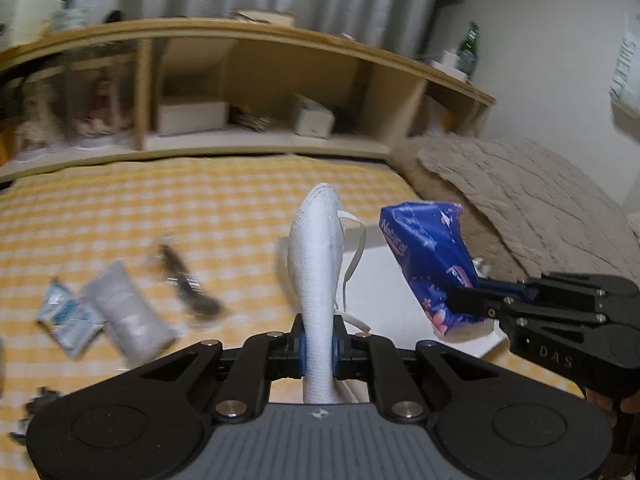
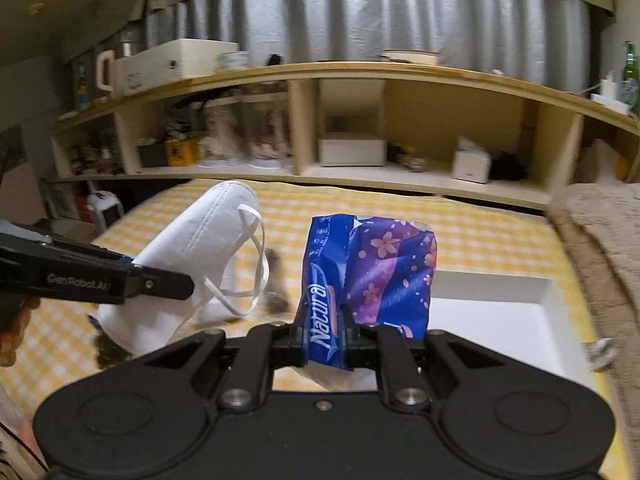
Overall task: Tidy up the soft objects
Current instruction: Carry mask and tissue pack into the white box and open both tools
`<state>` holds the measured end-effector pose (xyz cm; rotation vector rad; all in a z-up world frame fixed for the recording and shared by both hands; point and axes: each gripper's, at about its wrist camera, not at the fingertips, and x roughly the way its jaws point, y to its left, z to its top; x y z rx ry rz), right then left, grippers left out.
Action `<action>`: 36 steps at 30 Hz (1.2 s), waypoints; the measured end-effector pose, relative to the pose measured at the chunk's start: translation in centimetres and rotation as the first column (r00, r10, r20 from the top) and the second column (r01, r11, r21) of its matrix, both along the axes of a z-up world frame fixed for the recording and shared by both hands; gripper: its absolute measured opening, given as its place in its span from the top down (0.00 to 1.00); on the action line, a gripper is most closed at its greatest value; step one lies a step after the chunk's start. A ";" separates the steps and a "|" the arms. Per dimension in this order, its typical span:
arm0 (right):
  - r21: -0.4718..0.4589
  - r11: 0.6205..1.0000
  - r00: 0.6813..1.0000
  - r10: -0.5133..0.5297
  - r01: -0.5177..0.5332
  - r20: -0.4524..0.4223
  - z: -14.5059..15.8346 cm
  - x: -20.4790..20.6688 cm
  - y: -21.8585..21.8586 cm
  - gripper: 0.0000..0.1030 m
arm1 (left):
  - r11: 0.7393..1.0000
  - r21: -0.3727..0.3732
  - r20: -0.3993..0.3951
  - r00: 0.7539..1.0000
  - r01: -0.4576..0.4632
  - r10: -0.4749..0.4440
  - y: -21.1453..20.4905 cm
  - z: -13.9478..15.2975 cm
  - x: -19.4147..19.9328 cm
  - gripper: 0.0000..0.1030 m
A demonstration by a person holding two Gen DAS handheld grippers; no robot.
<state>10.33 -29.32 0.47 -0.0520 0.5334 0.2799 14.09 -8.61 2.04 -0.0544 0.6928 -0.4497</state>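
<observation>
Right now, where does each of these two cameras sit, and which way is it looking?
Left wrist view: rides on the left claw, looking forward over the checked bed to the wooden shelf; its claw pinches a white mask.
Right wrist view: rides on the right claw, facing the same way; its claw pinches a blue tissue pack, fingers of a hand at the left edge.
Shared: both objects, both claws, the white box.

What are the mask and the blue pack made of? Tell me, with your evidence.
Face mask: apparently matte white nonwoven fabric, with a dimpled texture, stitched seam and elastic loops. Blue pack: likely thin glossy plastic film, crinkled and printed, collapsing where the right gripper pinches it.
</observation>
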 end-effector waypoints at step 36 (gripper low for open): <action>-0.101 0.982 0.955 -0.181 0.161 -0.237 -8.7 4.8 -11.0 0.24 | 0.984 0.156 -0.173 0.983 0.086 -0.059 -11.4 -10.3 5.9 0.26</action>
